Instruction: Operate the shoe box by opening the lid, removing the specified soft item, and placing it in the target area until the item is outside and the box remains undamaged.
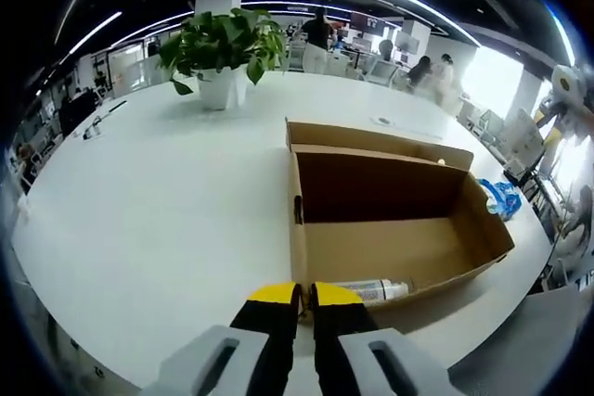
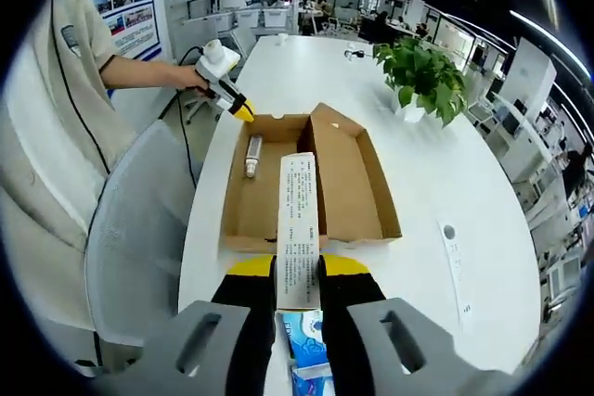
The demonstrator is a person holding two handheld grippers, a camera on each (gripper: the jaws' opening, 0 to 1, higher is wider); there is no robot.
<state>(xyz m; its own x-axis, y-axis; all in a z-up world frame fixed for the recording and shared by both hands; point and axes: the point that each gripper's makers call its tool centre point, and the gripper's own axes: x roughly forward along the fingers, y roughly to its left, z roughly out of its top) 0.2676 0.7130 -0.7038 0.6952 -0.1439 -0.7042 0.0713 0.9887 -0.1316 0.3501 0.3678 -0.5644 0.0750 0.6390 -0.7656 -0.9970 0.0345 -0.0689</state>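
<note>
Gripping long white printed carton (image 2: 298,229), right fingers (image 2: 345,277) clamped; left fingers (image 1: 275,295) together; box (image 1: 390,220) open.

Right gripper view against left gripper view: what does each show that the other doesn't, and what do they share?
Right gripper view: the right gripper pinches a printed leaflet above a blue packet, and a person's hand holds the left gripper at the box's far end. Left gripper view: that gripper's fingers meet on nothing. Shared: the open cardboard box, a tube inside, the potted plant, the white table.
</note>
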